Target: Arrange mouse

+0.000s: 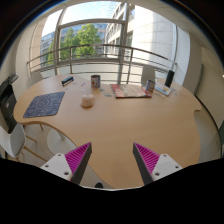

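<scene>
A small pale mouse [87, 100] lies on the round wooden table [120, 125], just right of a dark blue-grey mouse mat [44, 104] at the table's left side. My gripper [111, 160] is open and empty, held above the near part of the table, well short of the mouse. Its two magenta pads [76, 160] stand wide apart with only bare tabletop between them.
A cup [95, 81] stands behind the mouse. A reddish book [128, 90] lies at the far middle, a small dark item [67, 80] at the far left and white items [163, 90] at the far right. A chair [10, 105] stands left; windows behind.
</scene>
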